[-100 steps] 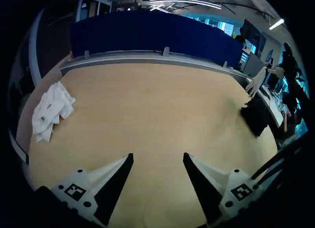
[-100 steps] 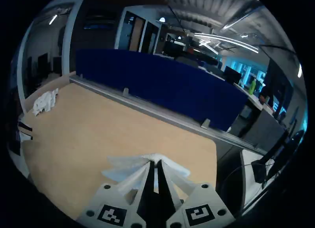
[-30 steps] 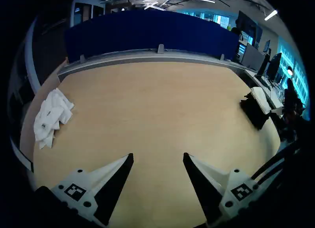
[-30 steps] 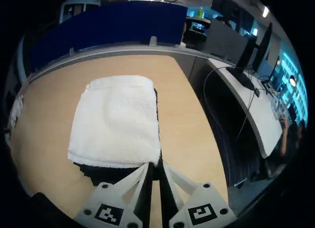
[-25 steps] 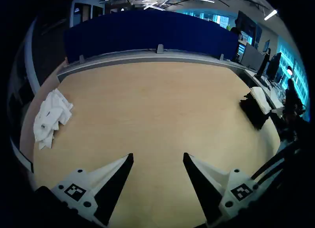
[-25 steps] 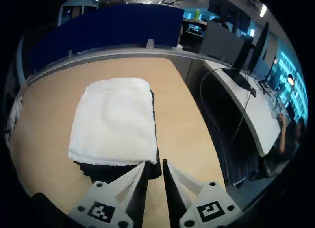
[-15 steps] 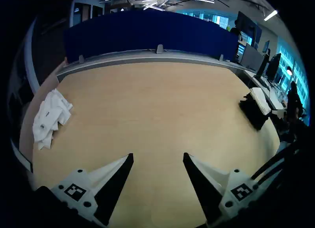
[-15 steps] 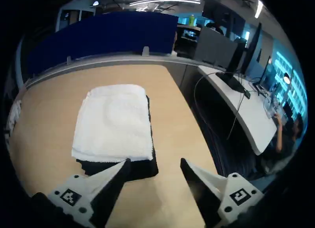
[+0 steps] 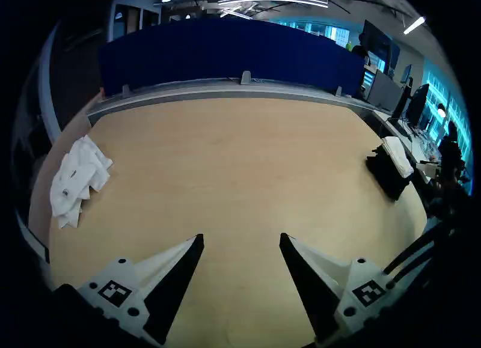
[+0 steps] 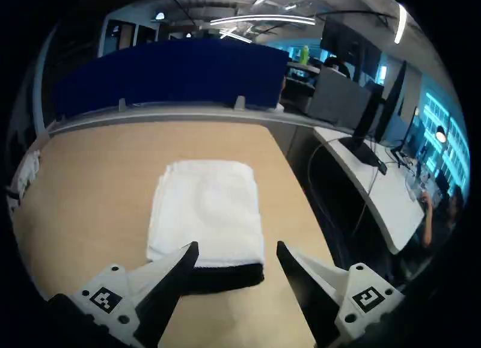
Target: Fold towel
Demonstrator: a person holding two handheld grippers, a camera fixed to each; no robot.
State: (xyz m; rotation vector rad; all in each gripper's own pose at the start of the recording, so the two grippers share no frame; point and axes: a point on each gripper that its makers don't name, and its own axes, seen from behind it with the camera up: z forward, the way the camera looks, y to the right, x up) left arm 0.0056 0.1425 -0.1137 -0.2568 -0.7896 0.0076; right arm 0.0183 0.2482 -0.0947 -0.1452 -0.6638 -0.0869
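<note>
With the folded white terry towel lying just ahead, the right tool gapes wide, gripping nothing: this fold looks finished. Left tool, equally open and empty, should next fetch the crumpled white cloth far to its left.

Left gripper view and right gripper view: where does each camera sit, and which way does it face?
Left gripper view: rides on the left gripper, jaws open, above the wooden table, facing the blue divider; crumpled white cloth at left.
Right gripper view: rides on the right gripper, jaws open, just before the folded white towel lying on a dark towel.
Shared: table, divider, crumpled cloth, towel stack.
</note>
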